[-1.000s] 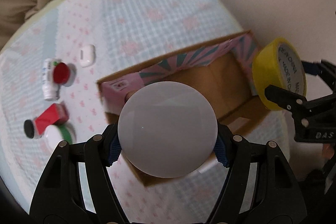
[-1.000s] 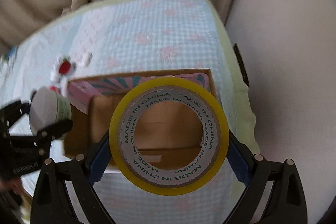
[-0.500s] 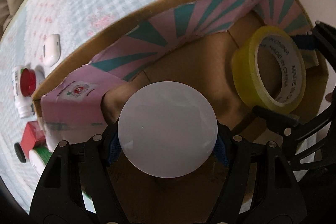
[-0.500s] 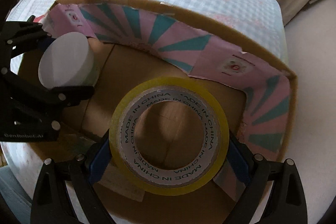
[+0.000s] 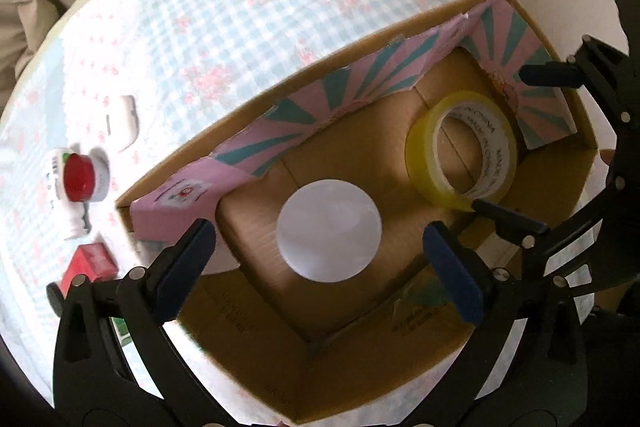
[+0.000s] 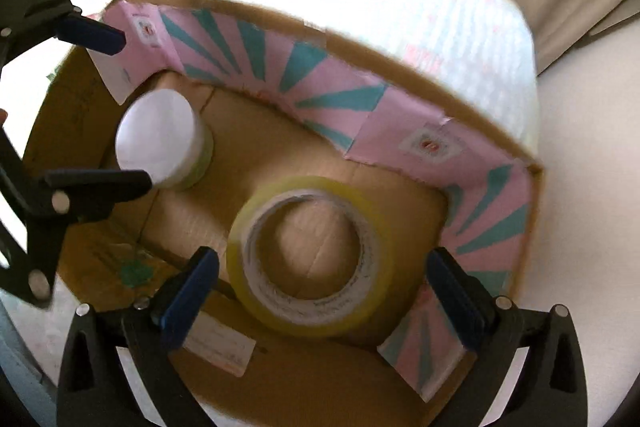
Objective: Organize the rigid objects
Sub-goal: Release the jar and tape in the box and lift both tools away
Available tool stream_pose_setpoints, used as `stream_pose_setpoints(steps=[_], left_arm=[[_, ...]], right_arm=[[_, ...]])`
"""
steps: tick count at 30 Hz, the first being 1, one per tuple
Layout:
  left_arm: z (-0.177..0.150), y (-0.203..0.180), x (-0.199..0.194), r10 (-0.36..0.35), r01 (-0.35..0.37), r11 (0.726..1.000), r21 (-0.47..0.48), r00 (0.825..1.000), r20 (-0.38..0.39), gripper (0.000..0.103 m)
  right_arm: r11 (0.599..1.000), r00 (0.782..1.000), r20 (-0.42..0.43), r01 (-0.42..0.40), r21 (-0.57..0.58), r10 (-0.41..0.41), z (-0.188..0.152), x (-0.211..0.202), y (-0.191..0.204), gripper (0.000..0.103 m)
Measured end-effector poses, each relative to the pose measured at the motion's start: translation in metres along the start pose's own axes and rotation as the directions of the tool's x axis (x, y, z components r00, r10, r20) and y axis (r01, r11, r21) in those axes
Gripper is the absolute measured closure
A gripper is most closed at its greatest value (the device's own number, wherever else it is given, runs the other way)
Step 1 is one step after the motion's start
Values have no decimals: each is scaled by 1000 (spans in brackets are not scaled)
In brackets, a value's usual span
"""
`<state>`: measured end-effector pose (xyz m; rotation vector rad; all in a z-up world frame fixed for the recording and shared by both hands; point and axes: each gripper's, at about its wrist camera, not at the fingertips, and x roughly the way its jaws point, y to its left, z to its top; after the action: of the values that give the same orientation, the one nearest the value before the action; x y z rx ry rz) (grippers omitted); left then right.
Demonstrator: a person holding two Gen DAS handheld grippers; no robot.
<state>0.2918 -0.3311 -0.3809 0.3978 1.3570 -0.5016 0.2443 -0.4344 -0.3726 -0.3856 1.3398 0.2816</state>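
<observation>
- Two hand-held grippers, both pointing down into an open cardboard box (image 5: 360,367) on a blue-and-white checked cloth (image 5: 260,7) with pink flowers.
- Left gripper (image 5: 316,231), seen from its own camera: jaws just opened wide and released, blue pads at 9 and 3 o'clock of a round white-lidded jar (image 5: 329,230), clear gaps on both sides, nothing grasped.
- Jar upright on the box floor, lid facing up, toward the left end of the box; a pale green body just visible under the lid in the right wrist view (image 6: 156,139).
- Right gripper (image 6: 322,255), seen from its own camera: jaws also just opened and released, a yellow tape roll (image 6: 312,259) between the pads but not pinched; pad at 9 o'clock close to the roll, pad at 3 o'clock well apart from it.
- Tape roll lying on the box floor, hole up, at about 2 o'clock of the jar in the left wrist view (image 5: 460,151), apart from it.
- Pink lining (image 5: 360,83) with teal rays along the far inner wall of the box, from 10 to 2 o'clock around both things.
- Outside the box, at 9 o'clock in the left wrist view: a white earbud case (image 5: 124,123), a white bottle (image 5: 78,177) with a red cap, and a small red box (image 5: 90,263), all on the cloth.
</observation>
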Motion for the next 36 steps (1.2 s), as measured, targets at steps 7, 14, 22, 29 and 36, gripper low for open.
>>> stream_pose_setpoints(steps=[7,14,22,29,36], left_arm=[[-1,8,-18,0,0,1000,-26,1000,28,0],[-20,-9,-57,16,-14,1000,-23,998,63,0],[-52,-2,-135,28,-19,998,-61,989,147,0],[-102,20,-207,67,-38,990,-139,975,213,0],[-165,71,-264,138,-75,968,-238,956,260,0]], right_arm=[[999,1000,28,11,36,-12,-5,-20,0,0],[996,994,94,49,75,-56,-12,-60,11,0],[984,989,143,17,179,-43,-18,-123,17,0],[971,976,214,-15,238,-37,-22,-184,52,0],[963,961,273,-23,269,-53,-21,-226,106,0]])
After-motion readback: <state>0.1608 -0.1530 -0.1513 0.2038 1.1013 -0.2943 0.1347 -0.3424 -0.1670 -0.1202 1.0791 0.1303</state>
